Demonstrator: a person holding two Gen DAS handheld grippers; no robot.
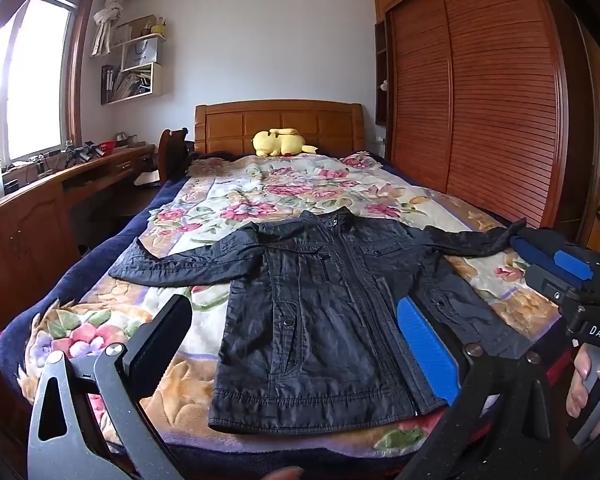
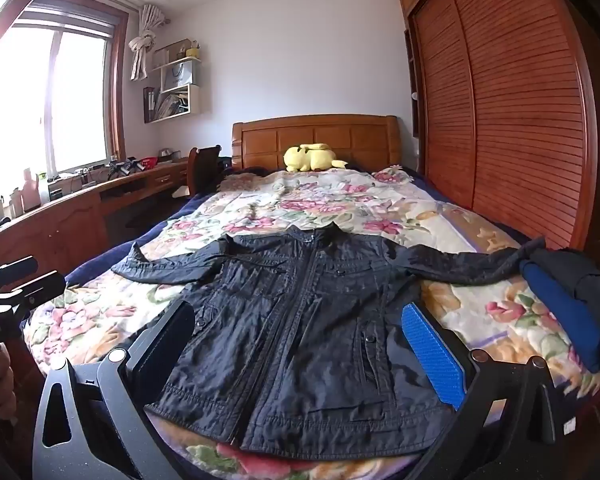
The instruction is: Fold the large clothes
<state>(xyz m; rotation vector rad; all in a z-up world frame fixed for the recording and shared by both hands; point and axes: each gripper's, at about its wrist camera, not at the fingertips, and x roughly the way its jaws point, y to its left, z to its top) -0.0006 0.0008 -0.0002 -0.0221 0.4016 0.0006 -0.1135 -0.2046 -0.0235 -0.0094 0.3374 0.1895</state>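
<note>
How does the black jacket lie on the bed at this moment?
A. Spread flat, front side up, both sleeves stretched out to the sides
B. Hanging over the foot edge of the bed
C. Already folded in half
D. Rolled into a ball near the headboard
A: the jacket lies flat on the flowered blanket, zipper and pockets facing up, sleeves out to both sides.

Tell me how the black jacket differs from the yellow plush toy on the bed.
The black jacket lies flat near the foot of the bed, sleeves spread wide; the yellow plush toy sits bunched up against the headboard. The jacket is dark and far larger; the toy is bright and small. Both rest on the floral blanket.
</note>
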